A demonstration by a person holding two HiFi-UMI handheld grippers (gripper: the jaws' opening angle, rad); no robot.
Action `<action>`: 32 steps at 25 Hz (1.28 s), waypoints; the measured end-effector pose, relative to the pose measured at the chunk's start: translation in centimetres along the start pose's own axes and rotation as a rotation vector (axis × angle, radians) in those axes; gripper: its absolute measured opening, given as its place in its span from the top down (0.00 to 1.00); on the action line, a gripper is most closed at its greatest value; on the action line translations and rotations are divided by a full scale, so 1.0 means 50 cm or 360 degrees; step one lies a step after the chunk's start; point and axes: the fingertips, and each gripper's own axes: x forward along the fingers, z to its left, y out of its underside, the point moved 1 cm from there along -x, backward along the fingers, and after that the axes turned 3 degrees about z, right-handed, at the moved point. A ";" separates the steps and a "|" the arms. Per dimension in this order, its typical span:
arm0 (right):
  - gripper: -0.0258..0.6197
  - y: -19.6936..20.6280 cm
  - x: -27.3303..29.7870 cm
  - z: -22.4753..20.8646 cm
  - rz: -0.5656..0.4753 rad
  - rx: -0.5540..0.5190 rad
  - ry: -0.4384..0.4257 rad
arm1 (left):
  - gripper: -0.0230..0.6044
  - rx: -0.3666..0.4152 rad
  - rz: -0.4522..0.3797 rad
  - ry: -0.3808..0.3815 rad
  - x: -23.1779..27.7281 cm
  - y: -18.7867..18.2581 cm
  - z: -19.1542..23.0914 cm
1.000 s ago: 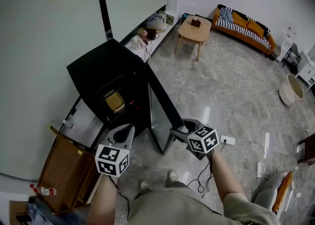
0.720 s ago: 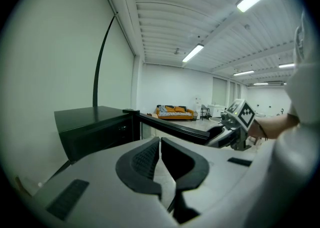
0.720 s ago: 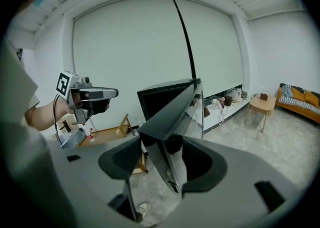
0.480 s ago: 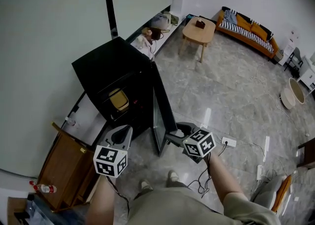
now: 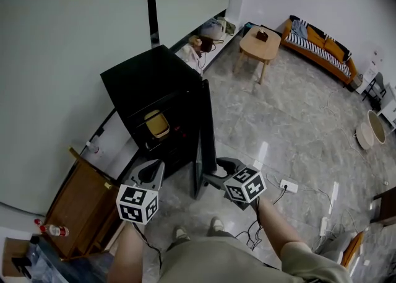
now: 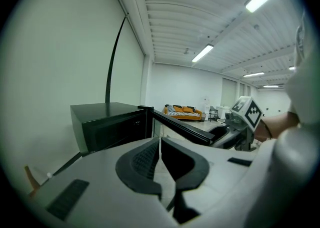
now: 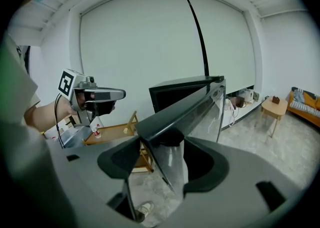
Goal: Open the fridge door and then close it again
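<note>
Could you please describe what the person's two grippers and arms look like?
Both the left gripper and right gripper are grey with curved black jaws, each carrying a white cube of black square markers. A thin black cable trails from the left one. The person wears a pale khaki short-sleeved shirt.

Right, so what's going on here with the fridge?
A person with a gripper in each hand is working the black fridge, whose glass door stands open. The right gripper has the door's free edge between its jaws, which have just been opening and do not look clamped on it. The left gripper is shut and empty, held in front of the fridge, apart from the door.
</note>
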 end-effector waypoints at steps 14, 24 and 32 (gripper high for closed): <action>0.58 -0.051 0.090 0.064 0.0018 -0.0053 -0.0095 | 0.94 -0.0068 -0.0014 -0.0140 -0.055 0.029 0.097; 0.59 -0.101 0.182 0.113 -0.0020 -0.0054 -0.0151 | 0.94 -0.0118 -0.0021 -0.0225 -0.088 0.050 0.168; 0.61 -0.152 0.251 0.135 -0.0072 0.0015 -0.0190 | 0.94 -0.0146 -0.0016 -0.0273 -0.102 0.058 0.220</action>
